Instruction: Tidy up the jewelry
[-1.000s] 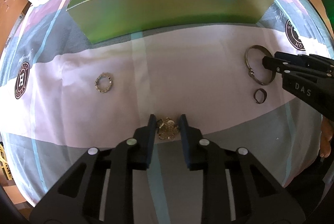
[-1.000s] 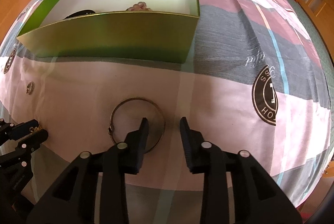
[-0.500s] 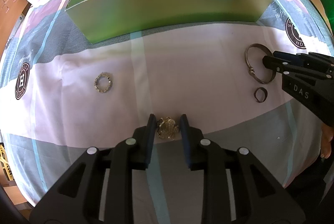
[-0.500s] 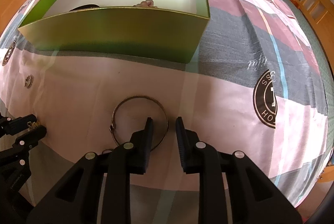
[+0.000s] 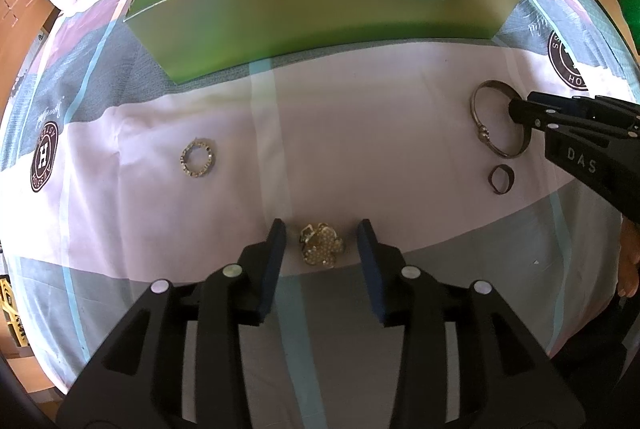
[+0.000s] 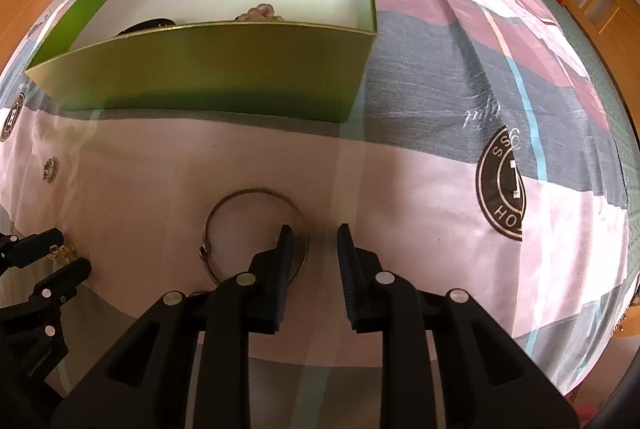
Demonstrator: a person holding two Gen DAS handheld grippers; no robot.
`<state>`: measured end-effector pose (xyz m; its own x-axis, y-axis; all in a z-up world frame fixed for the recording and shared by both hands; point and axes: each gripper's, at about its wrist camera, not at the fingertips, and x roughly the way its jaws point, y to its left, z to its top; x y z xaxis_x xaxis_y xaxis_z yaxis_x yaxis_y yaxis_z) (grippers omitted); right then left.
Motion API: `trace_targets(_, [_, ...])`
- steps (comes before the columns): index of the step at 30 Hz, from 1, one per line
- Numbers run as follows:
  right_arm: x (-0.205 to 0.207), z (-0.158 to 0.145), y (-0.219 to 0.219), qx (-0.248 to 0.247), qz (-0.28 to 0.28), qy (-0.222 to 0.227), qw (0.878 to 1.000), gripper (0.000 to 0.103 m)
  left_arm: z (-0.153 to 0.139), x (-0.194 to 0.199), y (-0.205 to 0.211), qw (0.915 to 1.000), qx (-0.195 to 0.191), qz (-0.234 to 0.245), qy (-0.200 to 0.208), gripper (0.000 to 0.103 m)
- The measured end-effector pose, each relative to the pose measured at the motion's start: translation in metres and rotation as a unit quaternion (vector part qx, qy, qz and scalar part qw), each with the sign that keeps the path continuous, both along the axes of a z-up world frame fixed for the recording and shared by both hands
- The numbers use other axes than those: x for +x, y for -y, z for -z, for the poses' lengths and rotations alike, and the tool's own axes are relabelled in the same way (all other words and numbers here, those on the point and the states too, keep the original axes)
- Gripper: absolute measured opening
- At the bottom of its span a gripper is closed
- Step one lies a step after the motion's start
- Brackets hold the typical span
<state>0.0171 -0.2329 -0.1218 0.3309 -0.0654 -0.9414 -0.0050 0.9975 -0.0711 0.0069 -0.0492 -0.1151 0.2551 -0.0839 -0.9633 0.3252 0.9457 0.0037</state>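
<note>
On the bed (image 5: 360,117), the left hand-held gripper (image 5: 320,241) is opening, its pads clear of the gold brooch (image 5: 322,244) between them. At 3 o'clock, the right hand-held gripper (image 6: 312,241) stands apart astride the bangle's (image 6: 256,229) rim. At 12 o'clock sits the green box (image 5: 320,9).

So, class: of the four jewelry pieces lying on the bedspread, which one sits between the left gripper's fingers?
The gold flower-shaped brooch. The left gripper is opening around it; the beaded ring, bangle and dark ring lie elsewhere.

"das" on the right gripper (image 5: 520,117); an "h" on the bedsheet's round emblem (image 5: 44,157)
</note>
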Motion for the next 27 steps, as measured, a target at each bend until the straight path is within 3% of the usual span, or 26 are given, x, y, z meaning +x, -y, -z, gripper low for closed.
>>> trace_targets(3, [-0.001, 0.000, -0.001, -0.003, -0.003, 0.000, 1.000, 0.024, 0.000, 0.000, -0.001, 1.0000, -0.001, 0.000, -0.001, 0.037])
trace_targets(7, [-0.002, 0.000, -0.006, -0.006, -0.010, 0.000, 1.000, 0.018, 0.000, 0.000, -0.002, 1.0000, -0.004, 0.003, -0.001, 0.023])
trace_targets(9, [-0.004, 0.000, -0.011, -0.003, -0.018, -0.001, 1.000, 0.005, -0.001, 0.000, -0.003, 1.0000, -0.006, 0.002, 0.000, 0.023])
trace_targets(16, [-0.006, -0.020, -0.017, 0.014, -0.027, 0.027, 0.999, 0.003, -0.020, 0.005, -0.010, 0.9992, -0.032, -0.012, 0.023, 0.023])
trace_targets(20, [-0.007, -0.050, -0.014, 0.052, -0.024, 0.069, 0.996, 0.003, -0.042, 0.014, -0.023, 0.9967, -0.055, -0.033, 0.049, 0.023])
trace_targets(27, [0.017, -0.098, -0.002, 0.098, 0.006, 0.164, 0.982, 0.003, -0.095, 0.049, -0.033, 0.9857, -0.082, -0.061, 0.134, 0.023])
